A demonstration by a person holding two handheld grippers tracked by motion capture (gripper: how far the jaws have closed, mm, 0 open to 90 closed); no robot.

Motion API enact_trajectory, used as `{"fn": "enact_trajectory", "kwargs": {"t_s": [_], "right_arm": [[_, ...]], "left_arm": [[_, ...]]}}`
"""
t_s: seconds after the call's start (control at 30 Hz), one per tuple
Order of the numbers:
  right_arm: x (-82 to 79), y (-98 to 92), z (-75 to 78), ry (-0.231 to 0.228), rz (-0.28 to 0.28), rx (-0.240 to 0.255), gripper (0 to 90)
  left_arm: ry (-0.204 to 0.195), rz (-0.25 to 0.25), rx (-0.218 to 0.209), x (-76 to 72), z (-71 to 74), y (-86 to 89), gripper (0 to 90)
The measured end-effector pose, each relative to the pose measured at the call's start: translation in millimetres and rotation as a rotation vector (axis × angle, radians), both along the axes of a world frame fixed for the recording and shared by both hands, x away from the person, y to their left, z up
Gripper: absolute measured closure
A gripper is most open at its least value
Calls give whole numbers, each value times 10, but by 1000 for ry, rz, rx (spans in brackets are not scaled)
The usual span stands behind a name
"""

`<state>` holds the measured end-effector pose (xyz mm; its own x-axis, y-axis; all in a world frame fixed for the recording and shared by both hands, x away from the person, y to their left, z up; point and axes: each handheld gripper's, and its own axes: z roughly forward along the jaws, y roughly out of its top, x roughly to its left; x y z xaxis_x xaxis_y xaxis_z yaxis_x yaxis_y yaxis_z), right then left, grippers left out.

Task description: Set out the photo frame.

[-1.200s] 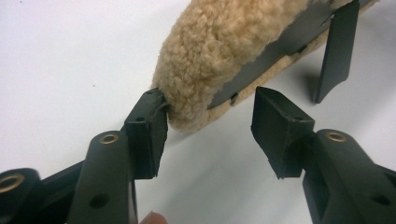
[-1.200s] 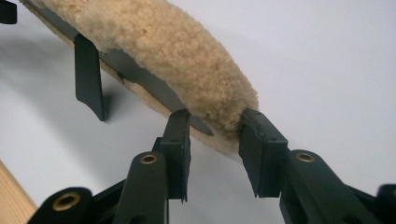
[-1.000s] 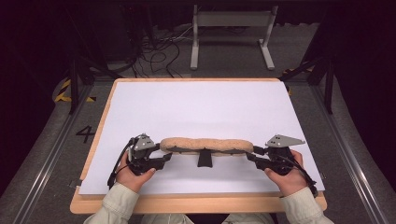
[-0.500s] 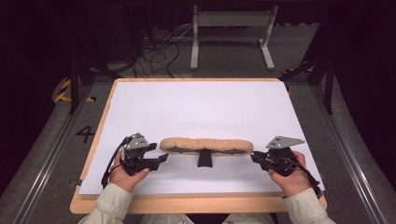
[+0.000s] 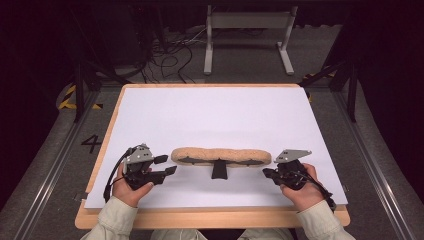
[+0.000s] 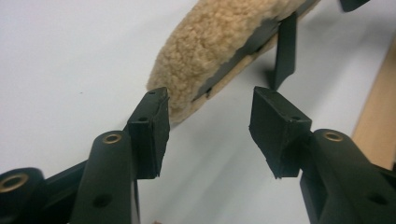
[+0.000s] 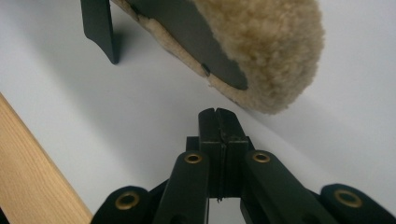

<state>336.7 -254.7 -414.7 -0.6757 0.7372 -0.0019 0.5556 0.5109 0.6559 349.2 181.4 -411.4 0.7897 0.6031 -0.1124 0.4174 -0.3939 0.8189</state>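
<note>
A long tan fleece pad [image 5: 221, 155] with a dark backing plate and a short black stub [image 5: 219, 170] lies across the white sheet [image 5: 210, 115]. My left gripper [image 5: 170, 166] sits at the pad's left end. It is open and its jaws have just been closing, with nothing between them. In the left gripper view the pad [image 6: 219, 42] ends just past the left gripper [image 6: 210, 116]. My right gripper [image 5: 265, 173] rests by the pad's right end, shut and empty. In the right gripper view the right gripper [image 7: 218, 114] points at the pad [image 7: 275, 46], a little short of it.
The white sheet covers a wooden board [image 5: 210, 217] whose front edge runs near the person's sleeves. Behind the board stand a metal frame [image 5: 247, 20] and loose cables [image 5: 170, 60]. A painted 4 [image 5: 91, 143] marks the floor at the left.
The right gripper's jaws have closed fully. Both grippers have eased slightly away from the pad's ends. The pad has stayed in place.
</note>
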Motion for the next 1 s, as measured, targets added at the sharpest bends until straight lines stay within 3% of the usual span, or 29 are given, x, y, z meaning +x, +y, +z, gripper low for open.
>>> {"fn": "enact_trajectory", "kwargs": {"t_s": [0.2, 0.37, 0.4, 0.5, 0.6, 0.7, 0.83, 1.0], "right_arm": [[60, 37, -86, 0, 0, 5, 900], [95, 36, -126, -3, -16, 14, 900], [102, 32, -131, -3, -20, 14, 900], [116, -5, -142, 1, -33, 28, 900], [115, -32, -135, 6, -45, 42, 900], [122, -36, -143, 9, -42, 41, 900], [125, -12, -153, 12, -46, 43, 900], [130, -34, -155, 6, -54, 47, 900]], "left_arm": [[-23, 19, -28, -41, 32, 79, 545], [-22, 72, -22, -38, 36, 127, 764], [-18, 103, -19, -31, 32, 131, 764], [-15, 208, -9, 79, -10, 124, 899], [9, 232, -26, 192, -44, 91, 900], [3, 233, -10, 284, -75, 6, 900], [-10, 224, 18, 299, -85, -58, 900], [6, 228, -8, 321, -93, -65, 900]]}}
